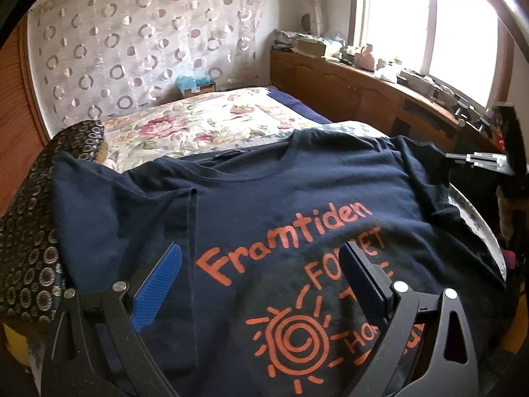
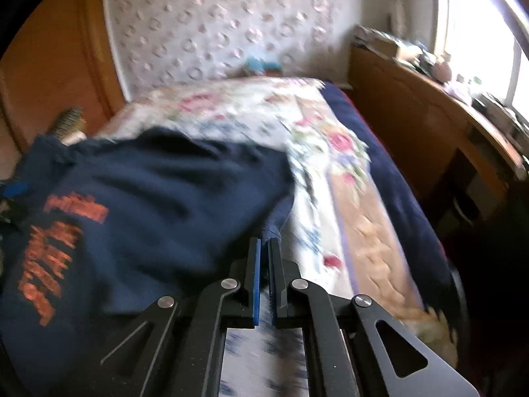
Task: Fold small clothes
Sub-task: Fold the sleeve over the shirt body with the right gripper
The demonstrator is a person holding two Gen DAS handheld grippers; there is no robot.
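A navy T-shirt (image 1: 297, 198) with orange print lies face up on the bed; its left sleeve side is folded inward. My left gripper (image 1: 261, 258) is open, its blue pads spread above the print, holding nothing. In the right wrist view the same T-shirt (image 2: 148, 198) shows blurred, and my right gripper (image 2: 264, 248) is shut on the shirt's right edge, a tip of navy cloth (image 2: 274, 228) sticking out between the pads. The right gripper also shows at the far right of the left wrist view (image 1: 479, 162).
The bed has a floral cover (image 1: 205, 122) and a navy blanket (image 2: 390, 172) along its right side. A dark circle-patterned cloth (image 1: 29, 231) lies at the left. A wooden cabinet (image 1: 347, 86) with clutter runs under the window. A patterned curtain (image 1: 132, 33) hangs behind.
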